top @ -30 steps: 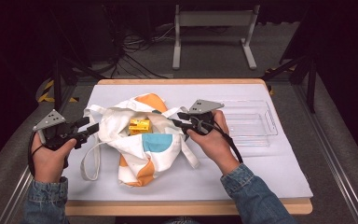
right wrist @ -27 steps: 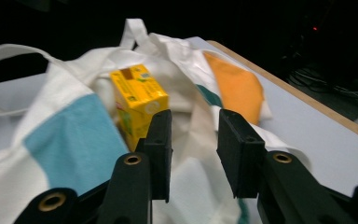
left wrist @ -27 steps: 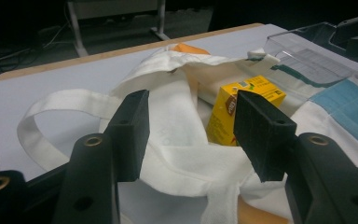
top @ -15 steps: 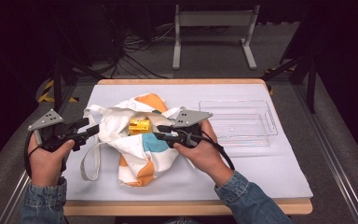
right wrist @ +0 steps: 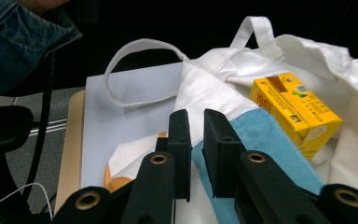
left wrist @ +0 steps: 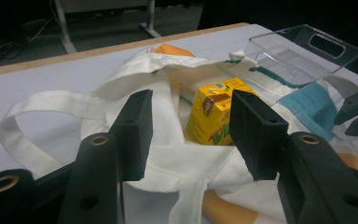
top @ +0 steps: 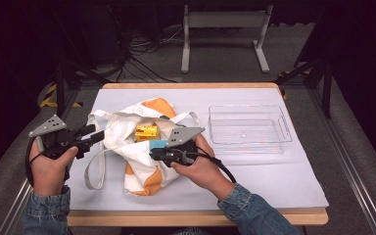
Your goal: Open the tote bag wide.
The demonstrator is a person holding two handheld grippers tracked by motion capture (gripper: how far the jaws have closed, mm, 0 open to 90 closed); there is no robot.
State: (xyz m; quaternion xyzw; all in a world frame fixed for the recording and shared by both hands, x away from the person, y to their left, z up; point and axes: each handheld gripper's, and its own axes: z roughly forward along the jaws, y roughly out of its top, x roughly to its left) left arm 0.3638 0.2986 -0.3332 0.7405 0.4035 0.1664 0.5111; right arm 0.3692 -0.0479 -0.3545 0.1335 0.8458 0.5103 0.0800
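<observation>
— Canvas tote bag (top: 142, 147) lies slumped on the table, its mouth gaping around the yellow juice carton (top: 146, 132). Why both tongs?

— Left gripper (top: 91, 136) waits half-wide at the rim. Right gripper (top: 152, 154) has just been narrowing onto the bag's blue trim (right wrist: 261, 140), probably to pin the mouth open.

— Pinching cloth?

— From above, hard to tell; the right gripper view shows fabric in a slim gap. The left gripper view frames the carton and the clear tray (left wrist: 303, 51).

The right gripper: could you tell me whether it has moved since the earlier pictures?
Yes. The right gripper has shifted left, away from the clear tray, over the tote bag, its jaws closing.
</observation>
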